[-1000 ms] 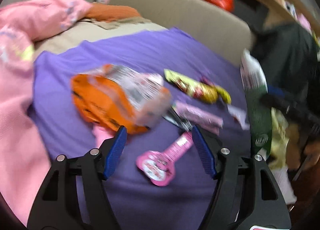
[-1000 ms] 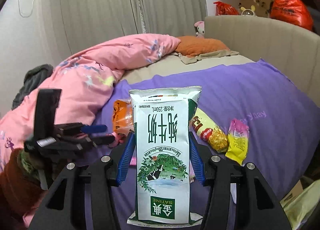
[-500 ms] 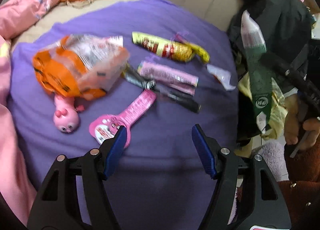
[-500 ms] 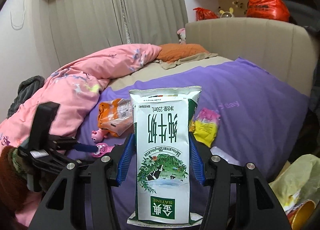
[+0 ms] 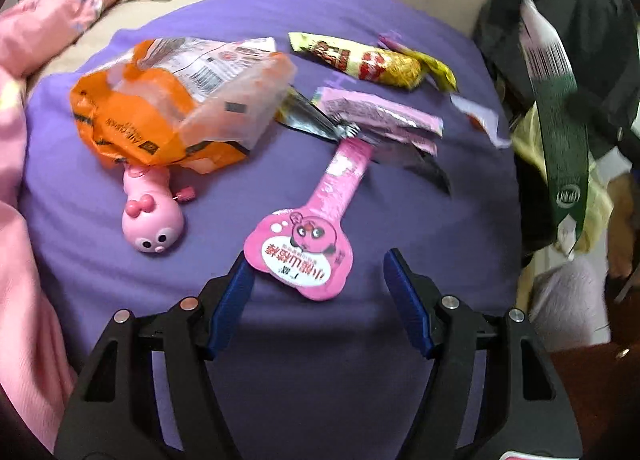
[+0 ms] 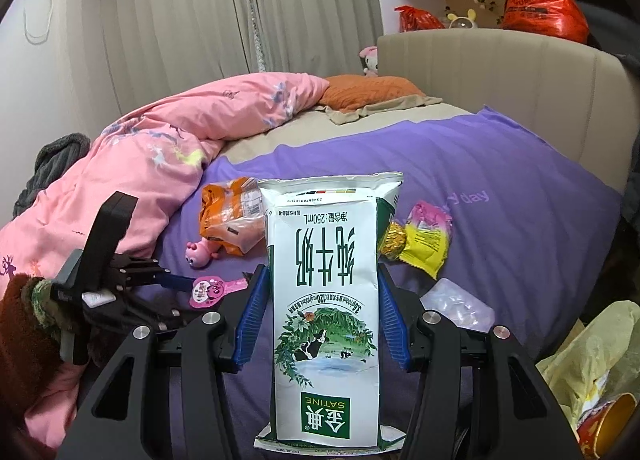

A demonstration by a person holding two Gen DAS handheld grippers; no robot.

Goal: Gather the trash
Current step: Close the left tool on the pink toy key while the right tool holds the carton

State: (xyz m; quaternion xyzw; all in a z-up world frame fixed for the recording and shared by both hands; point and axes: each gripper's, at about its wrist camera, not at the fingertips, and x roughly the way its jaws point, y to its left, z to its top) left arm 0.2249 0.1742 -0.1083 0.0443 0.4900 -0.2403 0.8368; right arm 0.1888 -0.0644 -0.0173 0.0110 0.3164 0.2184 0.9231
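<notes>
Left wrist view: my left gripper (image 5: 316, 260) hangs with its blue jaws spread wide and nothing between the pads, just above the purple blanket (image 5: 120, 268). I take the pink lollipop-shaped wrapper (image 5: 306, 248) as my landmark: its round head lies on the blanket just ahead of the fingertips, nearer the left pad, its narrow tail running away from me. To the left of it sits a pink toy (image 5: 150, 215), face toward me, its far end tucked under the crumpled orange snack bag (image 5: 168, 99). At the wrapper's tail lie a silver-and-black wrapper (image 5: 312, 119) and a flat pink sachet (image 5: 380, 115) overlapping each other; beyond those, a yellow-and-red snack packet (image 5: 360, 57). Far right of the landmark, off the bed edge, I see the blurred milk carton (image 5: 560, 131) in front of dark clothing. Right wrist view: my right gripper (image 6: 320, 288) is clamped on that white-and-green milk carton (image 6: 324, 300), both pads pressed on its sides, the print upside down, the carton standing up in front of the lens. At the lower right edge a yellow plastic bag (image 6: 588, 360) gapes with something red and gold inside. From here the pink wrapper (image 6: 208, 290) lies left of the carton, right at the left gripper's tip (image 6: 176, 282), the tool held by a sleeved arm. Behind it come the toy (image 6: 200, 252) and orange bag (image 6: 232, 215), then a pink quilt (image 6: 140, 163), an orange pillow (image 6: 368, 91) and the beige headboard (image 6: 480, 71).
</notes>
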